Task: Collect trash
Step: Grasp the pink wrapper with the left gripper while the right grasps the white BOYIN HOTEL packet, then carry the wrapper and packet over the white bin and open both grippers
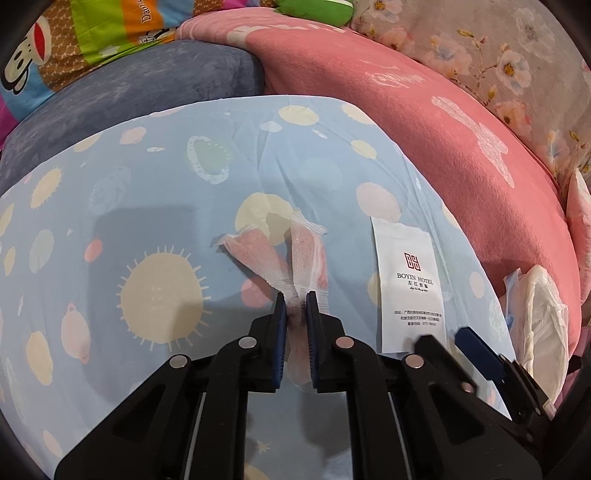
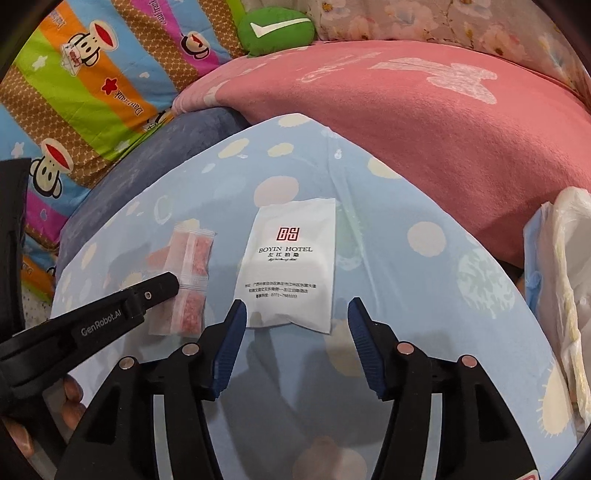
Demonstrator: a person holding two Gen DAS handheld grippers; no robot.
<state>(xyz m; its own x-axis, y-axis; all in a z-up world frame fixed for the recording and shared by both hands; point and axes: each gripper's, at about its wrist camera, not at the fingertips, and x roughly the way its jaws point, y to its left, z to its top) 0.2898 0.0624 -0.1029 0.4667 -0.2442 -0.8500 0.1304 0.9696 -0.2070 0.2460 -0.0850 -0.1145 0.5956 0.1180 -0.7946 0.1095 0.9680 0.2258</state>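
My left gripper (image 1: 295, 301) is shut on a clear plastic packet of pink granules (image 1: 303, 254) that lies folded on the light blue patterned sheet (image 1: 147, 221). The packet also shows in the right wrist view (image 2: 192, 273), with the left gripper's black finger (image 2: 155, 291) on it. A white "BOYIN HOTEL" sachet (image 1: 406, 280) lies flat to its right. My right gripper (image 2: 295, 314) is open and empty, its jaws wide apart just in front of the sachet (image 2: 291, 262). A white plastic bag (image 1: 543, 317) sits at the right edge; it shows in the right wrist view too (image 2: 569, 295).
A pink blanket (image 1: 406, 129) lies behind and right of the sheet. A dark blue cushion (image 1: 147, 85) is at the back left. A colourful cartoon quilt (image 2: 92, 92) and a green plush toy (image 2: 277, 31) lie further back.
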